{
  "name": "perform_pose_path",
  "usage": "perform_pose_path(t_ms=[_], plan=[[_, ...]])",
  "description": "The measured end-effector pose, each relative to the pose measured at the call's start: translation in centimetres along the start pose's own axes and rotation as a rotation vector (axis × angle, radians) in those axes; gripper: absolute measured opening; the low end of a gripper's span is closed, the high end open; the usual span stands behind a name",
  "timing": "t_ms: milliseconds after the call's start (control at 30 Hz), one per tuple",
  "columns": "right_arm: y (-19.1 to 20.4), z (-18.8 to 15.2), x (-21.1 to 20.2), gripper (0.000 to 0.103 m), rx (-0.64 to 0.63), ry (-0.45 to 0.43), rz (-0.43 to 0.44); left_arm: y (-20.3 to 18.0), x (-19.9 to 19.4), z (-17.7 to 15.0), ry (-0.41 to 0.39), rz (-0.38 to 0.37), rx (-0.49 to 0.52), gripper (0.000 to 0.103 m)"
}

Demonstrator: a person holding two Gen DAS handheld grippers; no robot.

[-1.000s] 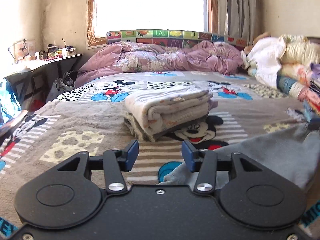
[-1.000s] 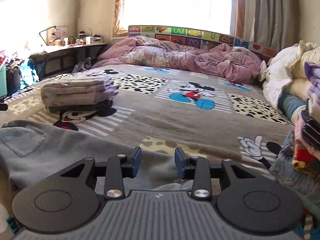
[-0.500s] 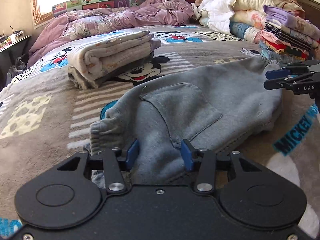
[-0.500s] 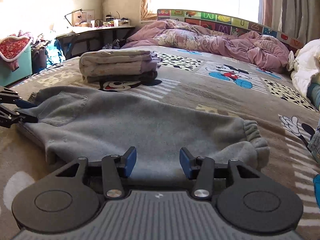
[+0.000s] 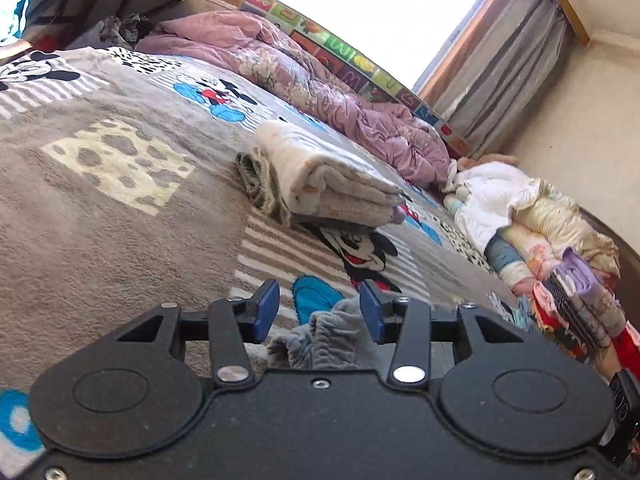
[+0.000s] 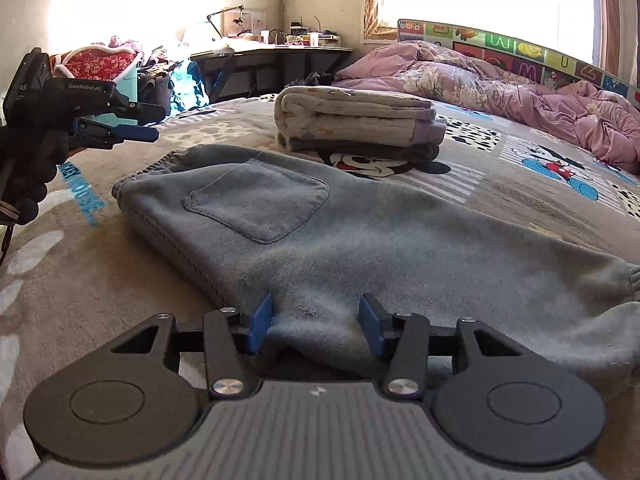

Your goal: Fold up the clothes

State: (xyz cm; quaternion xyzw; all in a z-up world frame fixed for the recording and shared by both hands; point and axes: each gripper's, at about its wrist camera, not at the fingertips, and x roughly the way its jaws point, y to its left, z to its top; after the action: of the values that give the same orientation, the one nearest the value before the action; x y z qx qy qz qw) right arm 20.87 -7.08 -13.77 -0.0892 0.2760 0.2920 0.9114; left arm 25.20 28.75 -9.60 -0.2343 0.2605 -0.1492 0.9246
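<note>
The grey sweatpants [image 6: 360,232] lay flat on the bed [image 6: 80,320], ready for folding. The right gripper [image 6: 316,326] straddled their near edge, jaws apart; the left gripper [image 6: 136,122], at nine o'clock, hovered unclenched near the waistband.

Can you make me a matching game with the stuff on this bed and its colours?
Things:
1. sweatpants
2. crumpled duvet
3. folded blanket stack
4. pads on the right hand-held gripper

Colours:
A. blue
B. cream
C. grey
D. purple-pink

Pairs: 1-C, 2-D, 3-B, 4-A
</note>
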Motion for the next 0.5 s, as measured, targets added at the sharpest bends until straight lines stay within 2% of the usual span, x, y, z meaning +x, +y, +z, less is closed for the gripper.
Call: perform_pose_path(t_ms=[67, 100, 200, 267, 367, 467, 500], plan=[[-0.1, -0.4, 0.0, 0.049, 0.007, 0.000, -0.009, -1.1, 1.4, -0.7, 0.049, 0.019, 0.075, 0.042], [-0.2, -0.7, -0.1, 0.049, 0.020, -0.006, -0.012, -1.6, 2.0, -1.1, 0.065, 0.034, 0.110, 0.023], [-0.4, -1.4, -0.4, 0.049, 0.045, -0.031, -0.019, -2.6, 1.3, -1.1, 0.020, 0.031, 0.119, 0.010], [-0.3, -1.5, -0.4, 0.049, 0.045, -0.037, -0.025, -2.3, -1.1, -0.4, -0.041, -0.031, 0.015, 0.008], [-0.2, -1.5, -0.6, 0.049, 0.040, -0.032, -0.027, -1.0, -3.4, -0.2, -0.076, -0.079, -0.136, 0.007], [-0.4, -1.7, -0.8, 0.049, 0.038, -0.035, -0.016, 1.1, -2.9, -1.4, -0.034, -0.009, -0.275, 0.007], [-0.4, -1.7, -0.8, 0.049, 0.036, -0.037, -0.013, 1.3, -1.9, -2.0, 0.000, 0.068, -0.277, 0.007]])
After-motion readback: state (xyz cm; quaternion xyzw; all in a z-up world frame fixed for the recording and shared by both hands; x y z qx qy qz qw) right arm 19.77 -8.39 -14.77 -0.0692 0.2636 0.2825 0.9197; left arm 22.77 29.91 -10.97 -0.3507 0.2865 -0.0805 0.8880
